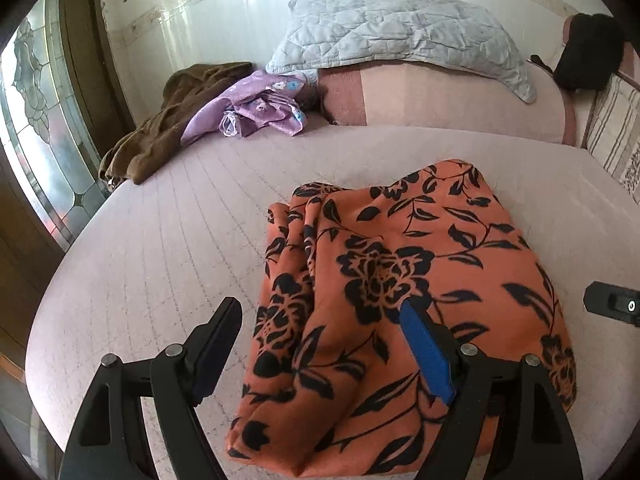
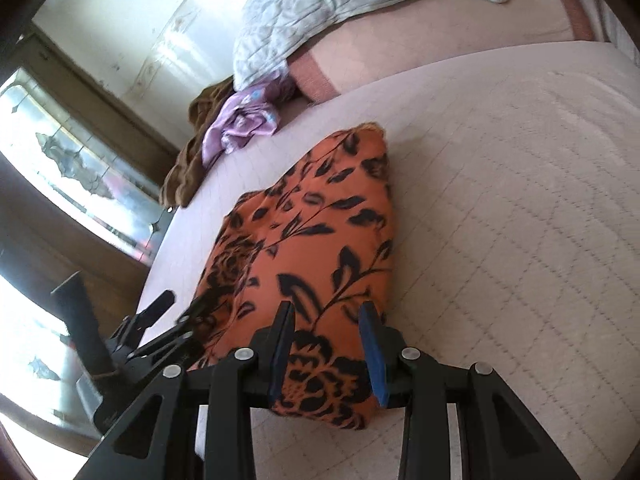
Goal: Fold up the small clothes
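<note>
Orange floral garment (image 1: 400,280) folded, lying flat on the bed (image 1: 160,260). Left tongs (image 1: 320,312) spread wide over garment's near left edge, nothing gripped. Right tongs (image 2: 328,316) parted, astride garment's near right corner, not clamped. Beyond garment: purple cloth (image 1: 256,108), brown cloth (image 1: 168,120), grey quilted pillow (image 1: 400,32).

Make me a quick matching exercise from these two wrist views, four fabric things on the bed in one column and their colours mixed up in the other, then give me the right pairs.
Things:
1. folded floral garment
2. quilted pillow
3. crumpled garment by the window
4. small crumpled garment beside the pillow

Colours:
A. brown
B. lilac
C. orange with black print
D. pale blue-grey

Pairs: 1-C, 2-D, 3-A, 4-B
</note>
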A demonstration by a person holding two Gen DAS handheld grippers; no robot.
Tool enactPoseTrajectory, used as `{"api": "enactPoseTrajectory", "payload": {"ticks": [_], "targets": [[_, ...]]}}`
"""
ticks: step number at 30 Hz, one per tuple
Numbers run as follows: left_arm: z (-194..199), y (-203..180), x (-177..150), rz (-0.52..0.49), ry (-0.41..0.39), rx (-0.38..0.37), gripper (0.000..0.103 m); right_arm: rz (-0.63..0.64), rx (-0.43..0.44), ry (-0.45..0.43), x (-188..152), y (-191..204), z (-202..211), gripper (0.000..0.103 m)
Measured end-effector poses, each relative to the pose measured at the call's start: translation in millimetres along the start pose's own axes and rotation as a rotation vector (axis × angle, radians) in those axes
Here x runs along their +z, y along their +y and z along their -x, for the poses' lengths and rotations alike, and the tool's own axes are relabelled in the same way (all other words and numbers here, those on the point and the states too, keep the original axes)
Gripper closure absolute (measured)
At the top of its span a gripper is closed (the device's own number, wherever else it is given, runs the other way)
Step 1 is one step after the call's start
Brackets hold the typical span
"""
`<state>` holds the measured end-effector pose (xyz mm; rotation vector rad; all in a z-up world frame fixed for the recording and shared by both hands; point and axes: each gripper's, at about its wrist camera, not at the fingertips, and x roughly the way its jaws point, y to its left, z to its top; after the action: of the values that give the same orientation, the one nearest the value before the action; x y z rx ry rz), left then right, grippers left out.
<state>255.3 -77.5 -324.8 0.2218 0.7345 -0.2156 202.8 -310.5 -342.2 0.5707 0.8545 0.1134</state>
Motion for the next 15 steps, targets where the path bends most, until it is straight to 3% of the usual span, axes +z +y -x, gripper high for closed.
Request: {"api": "enactPoseTrajectory", "payload": {"ticks": [2,5,15], "targets": [[0,-2,3,0.007,0.008,0.002,0.021,-0.005,-0.015,-0.009,2,-2,2,0.064],[-6,-5,11,0.013,0.008,0.008,0.021,-0.013,-0.025,-0.03,3,-4,7,0.032],[8,-3,7,0.011,-0.03,0.04,0.021,0.019,-0.019,-0.085,4,2,17,0.032]]}}
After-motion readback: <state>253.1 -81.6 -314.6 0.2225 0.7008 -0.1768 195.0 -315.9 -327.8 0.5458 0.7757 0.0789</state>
